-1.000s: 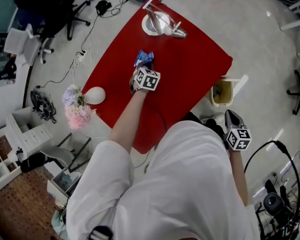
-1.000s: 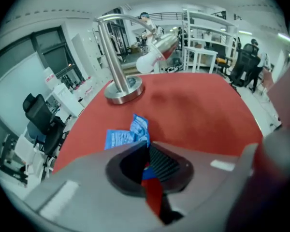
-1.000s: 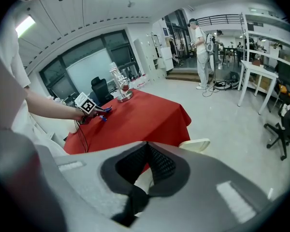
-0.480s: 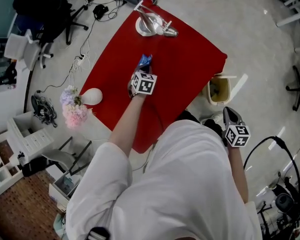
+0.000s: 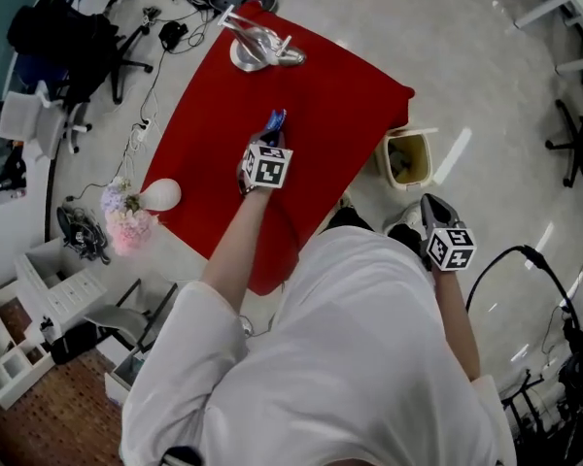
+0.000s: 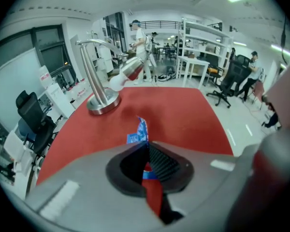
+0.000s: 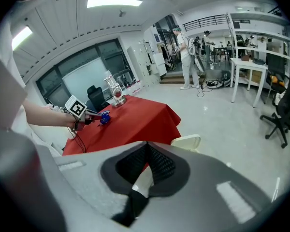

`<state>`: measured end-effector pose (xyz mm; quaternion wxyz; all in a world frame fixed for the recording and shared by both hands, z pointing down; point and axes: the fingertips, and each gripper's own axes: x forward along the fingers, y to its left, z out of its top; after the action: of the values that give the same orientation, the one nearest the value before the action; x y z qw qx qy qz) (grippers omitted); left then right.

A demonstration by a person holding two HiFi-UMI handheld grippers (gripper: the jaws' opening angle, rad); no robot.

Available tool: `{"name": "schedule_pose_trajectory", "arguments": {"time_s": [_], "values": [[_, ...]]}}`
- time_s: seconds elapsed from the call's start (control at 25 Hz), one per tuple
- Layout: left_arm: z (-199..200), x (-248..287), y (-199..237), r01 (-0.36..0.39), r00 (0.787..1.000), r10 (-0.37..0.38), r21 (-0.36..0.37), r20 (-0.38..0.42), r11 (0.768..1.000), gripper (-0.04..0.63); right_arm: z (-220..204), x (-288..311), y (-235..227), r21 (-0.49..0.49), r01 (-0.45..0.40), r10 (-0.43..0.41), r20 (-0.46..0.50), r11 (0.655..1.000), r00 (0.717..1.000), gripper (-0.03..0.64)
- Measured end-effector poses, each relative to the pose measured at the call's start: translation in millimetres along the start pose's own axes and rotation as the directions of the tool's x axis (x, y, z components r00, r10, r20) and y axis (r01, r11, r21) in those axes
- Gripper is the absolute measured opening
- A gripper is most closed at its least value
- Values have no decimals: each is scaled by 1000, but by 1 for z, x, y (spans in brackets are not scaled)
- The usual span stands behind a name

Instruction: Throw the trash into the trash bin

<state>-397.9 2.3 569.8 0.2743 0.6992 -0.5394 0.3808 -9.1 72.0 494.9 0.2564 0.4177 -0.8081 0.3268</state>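
Note:
A crumpled blue wrapper (image 5: 274, 122) (image 6: 141, 131) sticks out past the tips of my left gripper (image 5: 270, 138) (image 6: 146, 147), which is shut on it above the red-covered table (image 5: 330, 85). The right gripper view shows the same wrapper (image 7: 105, 116) small and far off. A cream trash bin (image 5: 405, 159) with its lid up stands on the floor by the table's right corner; its lid (image 7: 186, 141) shows just beyond my right gripper (image 7: 146, 148). That right gripper (image 5: 429, 206) is shut and holds nothing, near the bin, by the person's side.
A metal stand (image 5: 257, 43) (image 6: 99, 76) sits at the table's far end. A white vase with pale flowers (image 5: 136, 205) is on the table's left corner. Office chairs (image 5: 73, 42), cables and shelving ring the table on the floor.
My left gripper has carried the blue wrapper across the table to the right, toward the bin side. The right gripper has shifted only a little beside the bin.

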Motion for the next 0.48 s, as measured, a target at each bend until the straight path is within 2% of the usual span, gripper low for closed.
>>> {"name": "schedule_pose_trajectory", "arguments": {"time_s": [0.48], "values": [[26,-10,-120,130,991,-130,10,-21,991,5,-2,-28,-48,15,-17,17,15,1000,1000,0]]}}
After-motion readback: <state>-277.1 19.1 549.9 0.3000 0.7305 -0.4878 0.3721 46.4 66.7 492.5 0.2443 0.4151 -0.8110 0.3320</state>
